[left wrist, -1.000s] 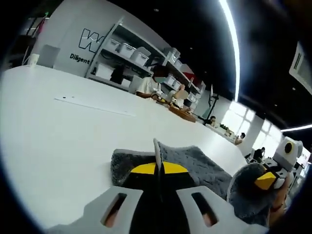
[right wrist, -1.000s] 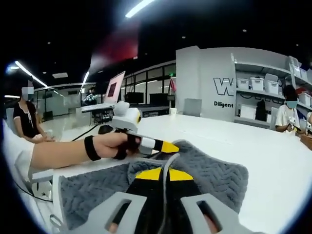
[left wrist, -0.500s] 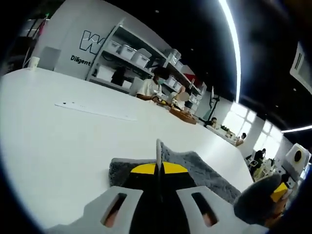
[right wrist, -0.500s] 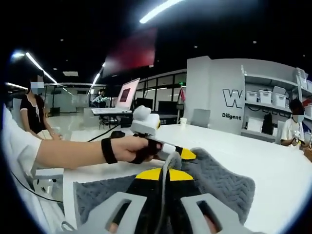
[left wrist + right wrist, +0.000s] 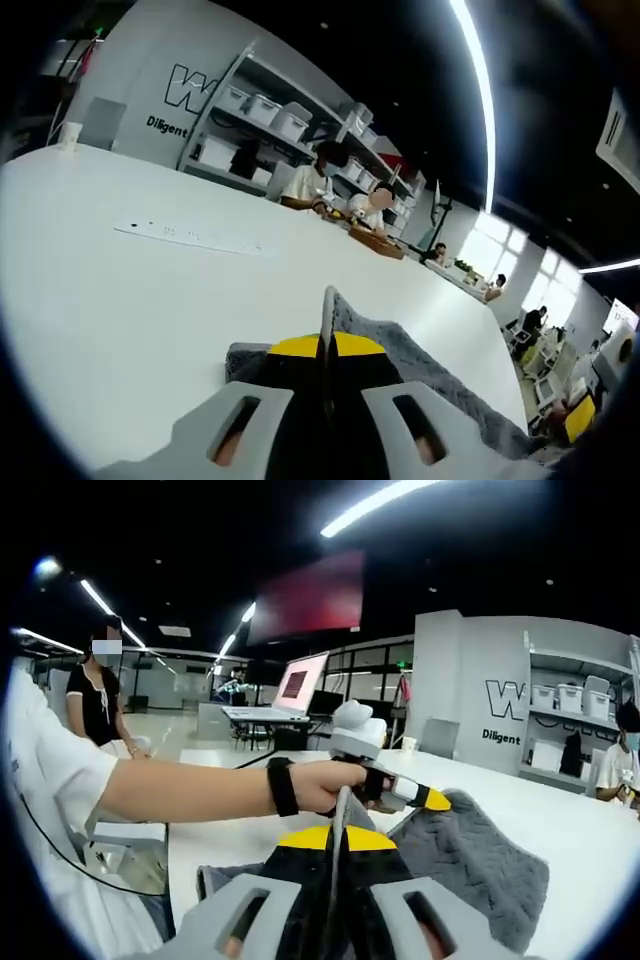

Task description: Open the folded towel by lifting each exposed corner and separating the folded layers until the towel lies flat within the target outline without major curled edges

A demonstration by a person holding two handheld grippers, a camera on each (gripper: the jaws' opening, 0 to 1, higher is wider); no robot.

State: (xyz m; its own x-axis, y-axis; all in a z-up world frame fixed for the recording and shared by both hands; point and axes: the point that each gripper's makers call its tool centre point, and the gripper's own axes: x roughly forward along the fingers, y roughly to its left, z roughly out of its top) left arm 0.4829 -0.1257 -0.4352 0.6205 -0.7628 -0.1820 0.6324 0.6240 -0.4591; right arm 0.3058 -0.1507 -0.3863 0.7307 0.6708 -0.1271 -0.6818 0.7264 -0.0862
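A wide white table carries the grey towel, which lies spread over its near part. The right gripper has its jaws pressed together on a raised towel edge that stands thin between the yellow tips. The left gripper likewise pinches an upright towel edge; seen from the right gripper view, a hand holds it above the cloth
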